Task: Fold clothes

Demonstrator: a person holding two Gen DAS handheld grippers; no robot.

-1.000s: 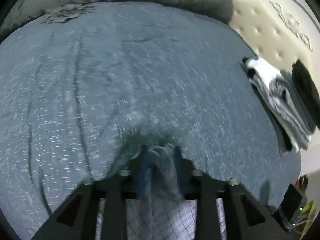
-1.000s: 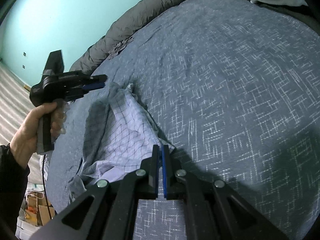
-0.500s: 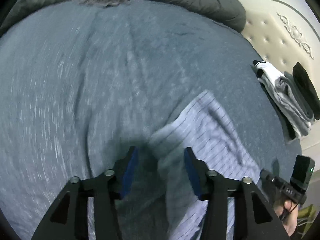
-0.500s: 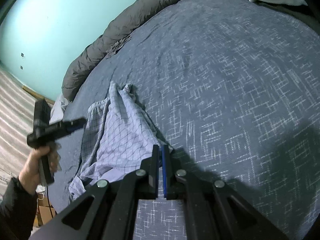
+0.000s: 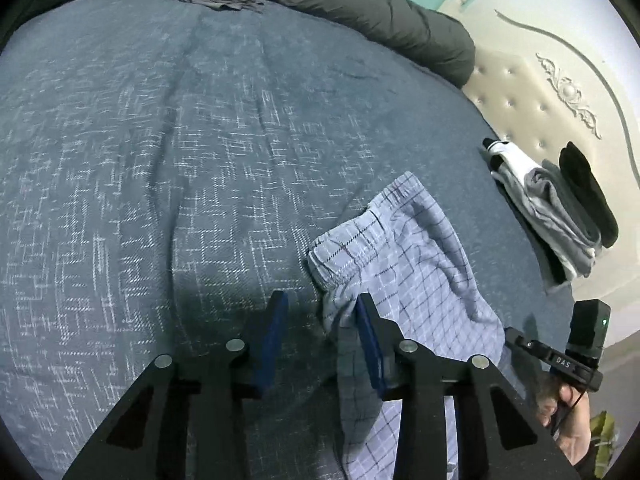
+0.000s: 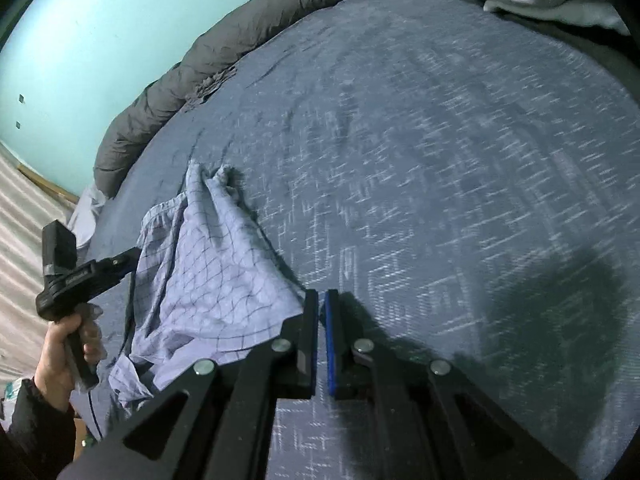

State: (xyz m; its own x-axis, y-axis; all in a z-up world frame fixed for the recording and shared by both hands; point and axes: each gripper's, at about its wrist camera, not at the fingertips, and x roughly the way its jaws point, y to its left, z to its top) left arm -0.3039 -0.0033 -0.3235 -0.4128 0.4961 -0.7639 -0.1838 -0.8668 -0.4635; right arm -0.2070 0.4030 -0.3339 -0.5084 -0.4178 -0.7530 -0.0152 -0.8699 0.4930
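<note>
Lay rumpled on the blue bedspread [image 5: 168, 168] at about four o'clock in the left wrist view: checked shorts [image 5: 416, 280], thin, light and limp, likely to sag and slide rather than hold any crease. Best taken at the gathered elastic waistband [image 5: 352, 240], the firmest edge. Left gripper [image 5: 320, 316]: jaws partly spread and closing, one pad against a fold of cloth, nothing clamped between the pads. Right gripper [image 6: 322, 320]: jaws pressed together, apparently pinching a corner of the shorts at nine o'clock of the tips, though contact half hidden. No containers seen; only a stack of folded clothes [image 5: 560, 216] at three o'clock by the headboard [image 5: 532, 92].
</note>
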